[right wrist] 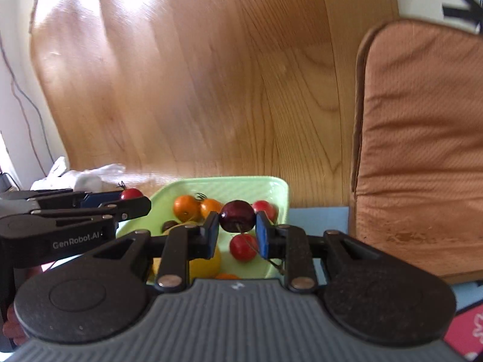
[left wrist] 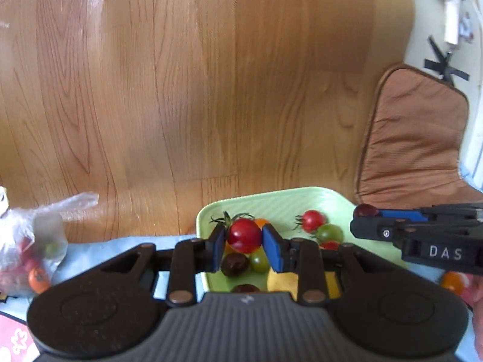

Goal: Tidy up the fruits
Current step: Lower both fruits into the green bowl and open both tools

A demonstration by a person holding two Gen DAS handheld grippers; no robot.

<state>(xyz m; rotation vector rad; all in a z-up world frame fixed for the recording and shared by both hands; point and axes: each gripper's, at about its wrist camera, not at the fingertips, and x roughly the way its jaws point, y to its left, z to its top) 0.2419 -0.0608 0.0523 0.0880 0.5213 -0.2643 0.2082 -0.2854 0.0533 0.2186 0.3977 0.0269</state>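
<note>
My left gripper is shut on a red cherry tomato with a green stem, held above the pale green tray. My right gripper is shut on a dark cherry with its stalk hanging down, over the same green tray. In the tray lie red, green and orange tomatoes, dark cherries and a yellow fruit. Each gripper shows in the other's view: the right gripper at the right edge with the cherry, the left gripper at the left with the tomato.
A clear plastic bag with more small tomatoes lies to the left on the light blue mat. A brown cushion stands at the right on the wooden floor. An orange tomato lies under the right gripper.
</note>
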